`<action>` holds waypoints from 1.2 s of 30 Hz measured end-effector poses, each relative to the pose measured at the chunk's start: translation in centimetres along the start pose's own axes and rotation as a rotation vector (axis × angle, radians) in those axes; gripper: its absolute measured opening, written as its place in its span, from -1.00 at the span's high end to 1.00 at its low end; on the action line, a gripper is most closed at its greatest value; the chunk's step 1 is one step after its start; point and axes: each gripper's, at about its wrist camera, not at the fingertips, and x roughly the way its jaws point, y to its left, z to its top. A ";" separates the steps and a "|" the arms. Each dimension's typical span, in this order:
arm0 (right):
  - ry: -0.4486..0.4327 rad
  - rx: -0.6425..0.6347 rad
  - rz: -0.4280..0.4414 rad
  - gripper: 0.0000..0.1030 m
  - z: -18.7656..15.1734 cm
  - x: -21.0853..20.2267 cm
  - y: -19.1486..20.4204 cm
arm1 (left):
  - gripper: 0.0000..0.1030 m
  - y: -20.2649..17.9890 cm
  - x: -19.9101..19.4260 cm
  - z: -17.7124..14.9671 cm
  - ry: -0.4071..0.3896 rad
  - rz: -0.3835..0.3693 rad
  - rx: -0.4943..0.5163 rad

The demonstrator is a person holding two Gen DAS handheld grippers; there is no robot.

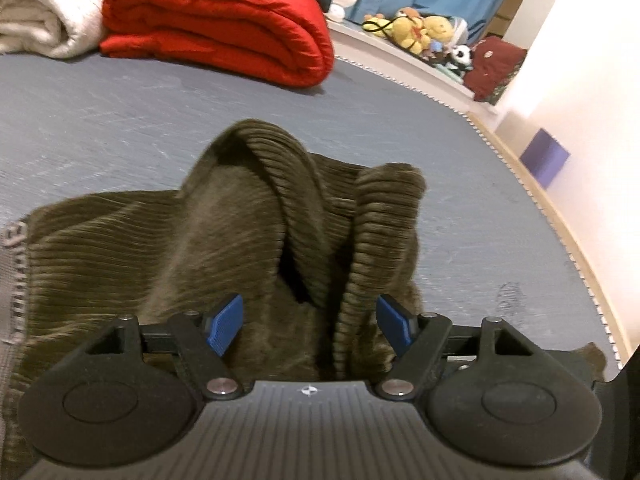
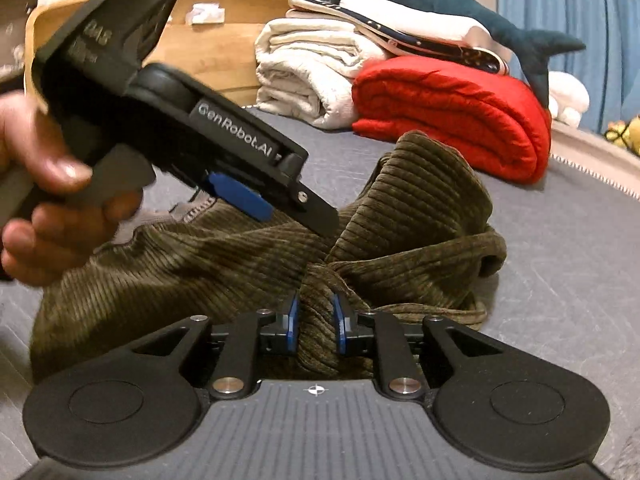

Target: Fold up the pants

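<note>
Pinching a bunched ridge of the olive corduroy pants (image 2: 400, 216), the right hand-held gripper (image 2: 316, 322) is sitting at the six o'clock edge of its own view, blue pads (image 2: 293, 324) pressing the cloth from both sides, jaws nearly together on it. In the left wrist view the left hand-held gripper (image 1: 310, 326) is standing with its jaws wide apart; a thick fold of the pants is rising between the pads without either pad pressing it, so nothing is held there.

The pants are lying in a rumpled heap on the grey bed (image 1: 120, 120), one hem standing up toward twelve o'clock, a grey waistband strip showing at nine o'clock. In the right wrist view the left tool is reaching in from ten o'clock, a person's hand (image 2: 52, 196) wrapped round its handle.

Farther off, at twelve to one o'clock, a folded red blanket (image 2: 456, 124), a pile of cream towels (image 2: 312, 68) and a plush shark (image 2: 440, 4) are resting on the bed; soft toys (image 1: 424, 30) are lying beyond its edge.

Risk, as I judge it: the right grip is catching several layers at once, so pulling from here is likely to drag the whole heap rather than spread one leg. The left jaws, closing where they stand, may take the inner fold and lock in a twist. Corduroy this thick could also slide out of a shallow pinch.
</note>
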 end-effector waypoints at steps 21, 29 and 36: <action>-0.118 0.630 0.019 0.33 -1.5 -0.4 -8.3 | 0.84 0.8 1.1 -0.5 0.044 0.097 -0.015; -0.046 0.908 -0.070 0.01 -5.1 2.0 -12.5 | 0.84 -0.5 0.3 -1.2 0.042 0.074 0.052; -0.049 0.841 0.000 0.67 -3.6 2.9 -11.4 | 0.83 -0.3 0.4 -1.2 0.036 0.067 0.061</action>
